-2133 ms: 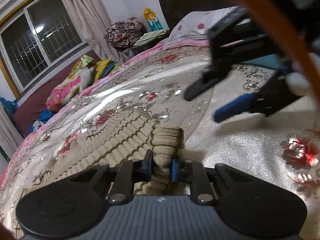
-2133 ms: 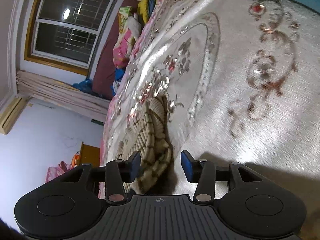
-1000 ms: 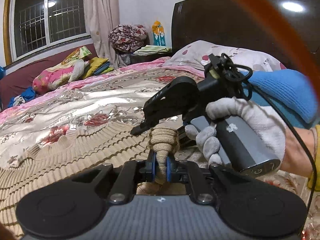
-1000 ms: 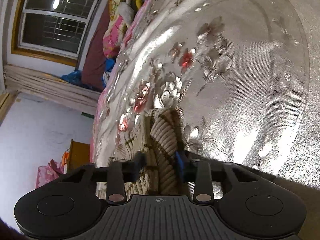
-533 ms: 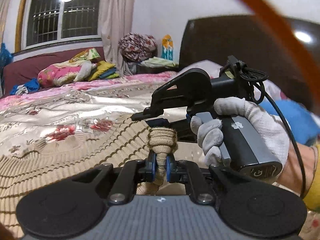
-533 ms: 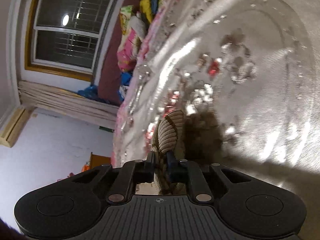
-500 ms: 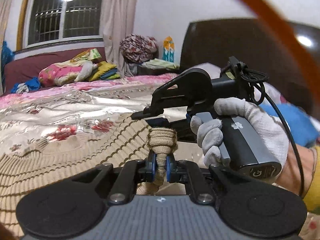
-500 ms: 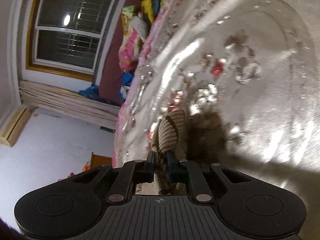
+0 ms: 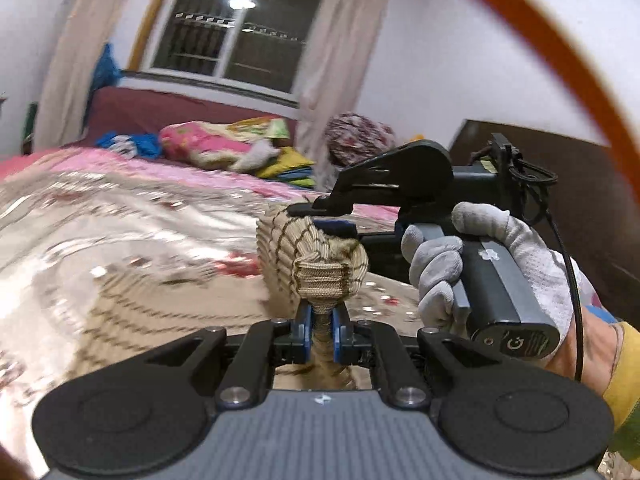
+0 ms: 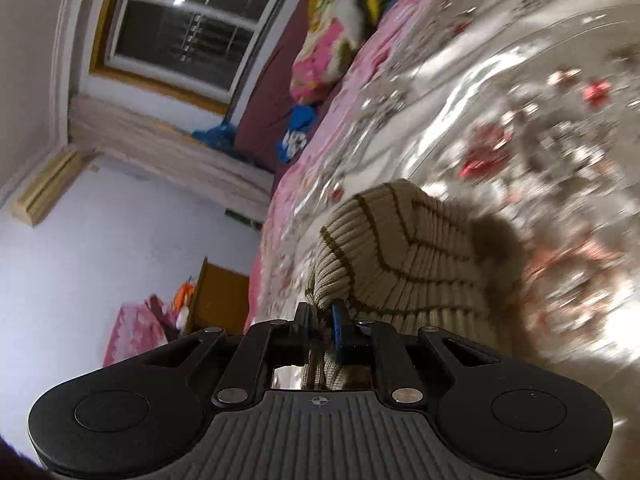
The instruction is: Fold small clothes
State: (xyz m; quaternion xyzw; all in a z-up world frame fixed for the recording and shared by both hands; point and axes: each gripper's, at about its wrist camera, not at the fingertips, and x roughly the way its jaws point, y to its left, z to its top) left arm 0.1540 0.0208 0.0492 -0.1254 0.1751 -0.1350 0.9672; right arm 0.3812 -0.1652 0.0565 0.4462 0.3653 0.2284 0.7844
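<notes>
A beige ribbed knit sweater (image 9: 312,256) with thin brown stripes hangs bunched above the bed. My left gripper (image 9: 320,326) is shut on its ribbed cuff, right in front of the camera. My right gripper (image 9: 320,216) shows in the left wrist view, held by a gloved hand, shut on the sweater just above the cuff. In the right wrist view the right gripper (image 10: 322,324) is shut on a fold of the sweater (image 10: 404,256), which drapes to the right over the bed. The rest of the sweater (image 9: 132,320) trails down to the left, blurred.
A shiny floral bedspread (image 9: 120,220) covers the bed below. Pink bedding and piled clothes (image 9: 224,148) lie on a maroon sofa under the window (image 9: 248,36). A dark wooden headboard (image 9: 600,184) stands at the right. A wooden cabinet (image 10: 216,300) stands by the far wall.
Both grippers have lifted the sweater up off the bed, holding it close together. The right gripper, open around the sweater two seconds ago, has since shut on it. Both views have tilted up.
</notes>
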